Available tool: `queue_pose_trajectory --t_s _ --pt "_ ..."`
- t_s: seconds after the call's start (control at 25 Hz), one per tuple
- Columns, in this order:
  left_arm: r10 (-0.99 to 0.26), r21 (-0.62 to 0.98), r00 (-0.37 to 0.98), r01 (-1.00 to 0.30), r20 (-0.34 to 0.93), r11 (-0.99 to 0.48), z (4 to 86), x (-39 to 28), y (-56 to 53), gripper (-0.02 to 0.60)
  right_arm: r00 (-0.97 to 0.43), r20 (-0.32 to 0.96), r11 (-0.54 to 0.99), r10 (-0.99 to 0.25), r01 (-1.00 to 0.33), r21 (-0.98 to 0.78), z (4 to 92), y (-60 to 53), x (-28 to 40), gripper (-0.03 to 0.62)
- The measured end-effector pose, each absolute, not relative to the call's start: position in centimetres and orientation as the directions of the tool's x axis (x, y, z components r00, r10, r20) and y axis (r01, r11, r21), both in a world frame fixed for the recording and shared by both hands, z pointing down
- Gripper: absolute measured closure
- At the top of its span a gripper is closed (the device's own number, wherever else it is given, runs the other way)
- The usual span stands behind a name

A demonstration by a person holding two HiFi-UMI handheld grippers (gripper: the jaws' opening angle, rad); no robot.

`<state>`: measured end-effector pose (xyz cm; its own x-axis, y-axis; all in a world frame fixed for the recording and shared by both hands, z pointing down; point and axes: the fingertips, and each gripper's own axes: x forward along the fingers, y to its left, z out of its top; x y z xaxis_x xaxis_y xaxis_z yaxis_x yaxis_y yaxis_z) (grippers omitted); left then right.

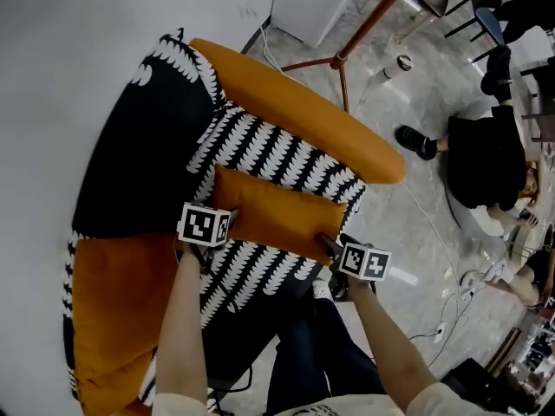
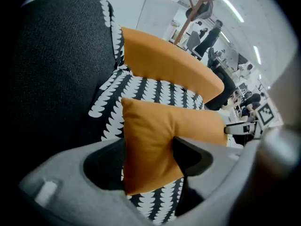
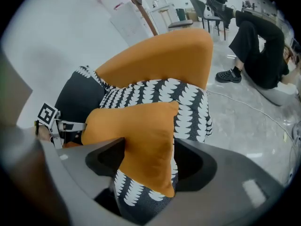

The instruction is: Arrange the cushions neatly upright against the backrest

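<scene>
One plain orange cushion (image 1: 276, 215) and one large black cushion (image 1: 143, 154). One leaf-patterned cushion (image 1: 269, 150) behind, seemingly a second leaf-patterned cushion (image 1: 251, 271) beneath. Two tools: left tool (image 2: 149, 140), right tool (image 3: 149, 145).

Reddish-brown stand (image 1: 364, 29) on grey marbled floor (image 1: 434, 267); pole slants in the head view, legs splayed at its foot. White cabinet (image 1: 316, 3) just left of the stand, against white wall (image 1: 69, 42). White bottle (image 1: 396, 65) with dark cap just right of the stand's foot. Person in black (image 1: 481, 159) seated on the floor, well right of the stand, black shoe (image 1: 418, 142) toward it. White cable (image 1: 425, 211) below-right of the stand. Dark chairs (image 1: 486, 16) far right of it.
</scene>
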<state>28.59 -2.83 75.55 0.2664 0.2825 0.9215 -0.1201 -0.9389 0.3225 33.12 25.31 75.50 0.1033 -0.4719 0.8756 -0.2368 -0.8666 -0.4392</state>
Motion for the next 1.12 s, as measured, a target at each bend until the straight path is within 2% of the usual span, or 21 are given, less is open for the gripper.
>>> queue_pose_trajectory --t_s 0.2,0.56,0.72,1.12 --pt "0.316 0.368 0.281 -0.154 0.906 -0.917 75.6 27.7 -2.3 0.284 0.064 0.856 -0.839 -0.512 -0.252 -0.483 75.4 24.9 32.4 0.281" --pt "0.280 0.332 0.313 -0.126 0.907 -0.935 75.0 27.0 -1.4 0.341 0.021 0.881 -0.834 -0.472 -0.334 -0.439 75.0 24.6 31.6 0.362" --pt "0.293 0.348 0.306 -0.142 0.906 -0.927 74.5 25.8 -1.2 0.351 0.024 0.900 -0.832 -0.434 -0.395 -0.391 74.5 24.5 31.7 0.376" --pt "0.247 0.371 0.392 -0.281 0.886 -0.885 70.3 22.9 2.4 0.357 0.055 0.917 -0.765 -0.394 -0.573 -0.294 69.3 26.3 34.4 0.381"
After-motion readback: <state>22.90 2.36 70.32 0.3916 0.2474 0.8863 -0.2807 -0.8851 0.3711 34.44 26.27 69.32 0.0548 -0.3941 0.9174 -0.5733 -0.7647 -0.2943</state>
